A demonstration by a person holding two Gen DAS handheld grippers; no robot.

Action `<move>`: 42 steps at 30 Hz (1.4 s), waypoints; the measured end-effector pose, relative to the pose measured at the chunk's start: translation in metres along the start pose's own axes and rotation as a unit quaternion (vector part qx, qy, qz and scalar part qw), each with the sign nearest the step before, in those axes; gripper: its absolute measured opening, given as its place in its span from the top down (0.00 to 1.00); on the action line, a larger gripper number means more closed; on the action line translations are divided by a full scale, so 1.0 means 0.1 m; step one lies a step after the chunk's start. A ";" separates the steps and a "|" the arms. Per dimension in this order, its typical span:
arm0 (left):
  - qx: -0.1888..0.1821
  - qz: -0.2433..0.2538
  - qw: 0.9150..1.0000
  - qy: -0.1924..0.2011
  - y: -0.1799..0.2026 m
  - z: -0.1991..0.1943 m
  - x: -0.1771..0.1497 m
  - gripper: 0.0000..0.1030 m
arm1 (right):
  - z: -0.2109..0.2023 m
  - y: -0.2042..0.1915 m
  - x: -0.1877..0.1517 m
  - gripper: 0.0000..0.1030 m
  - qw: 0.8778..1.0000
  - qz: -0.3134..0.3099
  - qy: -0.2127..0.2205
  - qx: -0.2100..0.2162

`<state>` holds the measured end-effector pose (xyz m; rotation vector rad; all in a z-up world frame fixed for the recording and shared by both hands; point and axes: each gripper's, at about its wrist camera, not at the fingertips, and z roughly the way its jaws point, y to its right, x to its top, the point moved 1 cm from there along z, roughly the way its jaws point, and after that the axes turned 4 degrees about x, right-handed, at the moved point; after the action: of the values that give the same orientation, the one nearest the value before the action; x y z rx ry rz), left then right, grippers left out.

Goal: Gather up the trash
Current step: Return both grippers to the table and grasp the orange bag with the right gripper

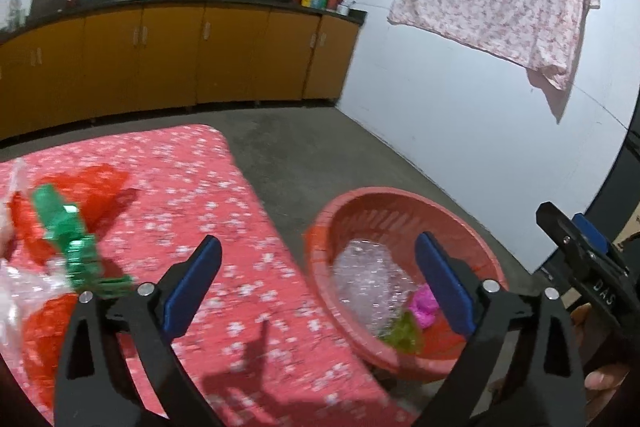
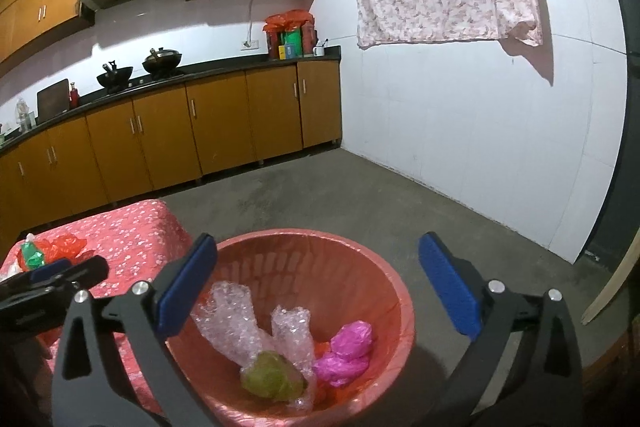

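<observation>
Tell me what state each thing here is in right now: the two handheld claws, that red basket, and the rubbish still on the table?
Left gripper: jaws wide open, holding nothing.
Right gripper: jaws wide open, empty, above the basket.
Red basket: on the floor beside the table, partly filled.
Bubble wrap: crumpled, inside the basket.
Pink wad: inside the basket.
Green wad: inside the basket.
Green wrapper: on the table, uncollected.
Red plastic bag: crumpled on the table.

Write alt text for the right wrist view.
The open right gripper hangs empty over a round red plastic basket on the grey floor, holding clear bubble wrap, a crumpled pink bag and an olive-green wad. To the left, a red floral-covered table bears more wrappers, before orange kitchen cabinets.
</observation>
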<state>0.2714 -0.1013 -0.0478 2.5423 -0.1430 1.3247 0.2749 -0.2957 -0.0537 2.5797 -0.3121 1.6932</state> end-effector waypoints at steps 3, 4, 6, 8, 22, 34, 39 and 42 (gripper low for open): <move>0.029 0.004 0.999 0.013 -0.16 -0.18 -0.02 0.04 | -0.02 -0.10 -0.01 0.04 1.000 -0.005 -0.002 0.009; 0.040 0.007 0.999 0.017 -0.20 -0.24 -0.03 0.04 | -0.03 -0.16 -0.02 0.04 1.000 -0.011 -0.004 0.014; 0.061 0.011 0.998 0.026 -0.33 -0.37 -0.08 0.03 | -0.05 -0.29 -0.03 0.04 1.000 -0.022 -0.005 0.022; 0.081 0.013 0.996 0.033 -0.46 -0.50 -0.12 0.03 | -0.07 -0.45 -0.04 0.04 0.999 -0.034 -0.005 0.033; 0.253 -0.059 0.964 0.062 -1.88 -1.49 -0.55 0.03 | -0.32 -1.86 -0.39 0.04 0.982 -0.069 -0.045 0.169; 0.325 -0.116 0.937 0.055 -2.70 -1.88 -0.87 0.03 | -0.36 -3.10 -0.93 0.10 0.961 -0.111 -0.119 0.221; 0.325 -0.131 0.935 0.051 -2.84 -1.89 -0.91 0.03 | -0.20 -3.23 -1.04 0.11 0.963 -0.117 -0.142 0.197; 0.318 -0.138 0.937 0.049 -2.82 -1.85 -0.90 0.03 | -0.10 -3.25 -1.09 0.18 0.960 -0.123 -0.166 0.186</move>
<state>0.1332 0.2183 -0.0744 2.8275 0.7542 1.5590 0.2859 0.0400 -0.1239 3.0104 0.3455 1.3371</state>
